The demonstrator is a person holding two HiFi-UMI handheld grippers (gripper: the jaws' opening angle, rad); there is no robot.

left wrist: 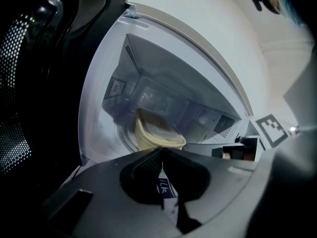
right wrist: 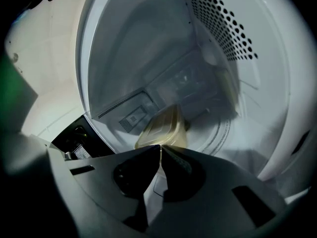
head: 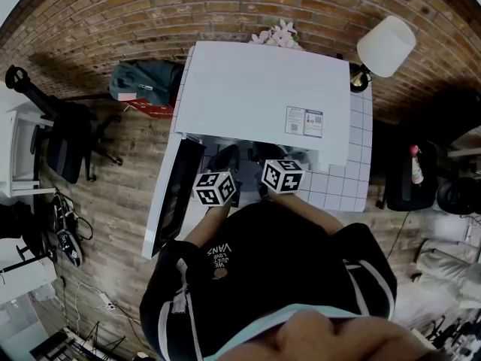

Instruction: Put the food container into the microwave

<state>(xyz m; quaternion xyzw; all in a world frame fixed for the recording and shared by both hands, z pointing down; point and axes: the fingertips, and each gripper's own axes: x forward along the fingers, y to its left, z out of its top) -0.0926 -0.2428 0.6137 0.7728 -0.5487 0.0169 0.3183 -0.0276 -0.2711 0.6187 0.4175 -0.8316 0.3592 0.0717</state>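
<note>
The white microwave [head: 255,96] stands with its door [head: 174,194] swung open to the left. A pale yellow food container [left wrist: 154,134] with a clear lid sits low inside the cavity, over the turntable. My left gripper [left wrist: 161,150] is shut, its tips pinched on the container's near rim. From the other side, my right gripper [right wrist: 160,148] is shut on the rim of the same container [right wrist: 162,127]. In the head view only the two marker cubes [head: 215,188] [head: 282,175] show at the oven mouth; the jaws are hidden inside. The right gripper's body [left wrist: 241,150] shows in the left gripper view.
The microwave rests on a white tiled table [head: 353,179]. A white lamp [head: 385,45] and flowers [head: 276,34] stand behind it. A black office chair [head: 64,138] and a dark bag [head: 146,81] are on the wooden floor at left. The perforated cavity wall [right wrist: 223,24] is close on the right.
</note>
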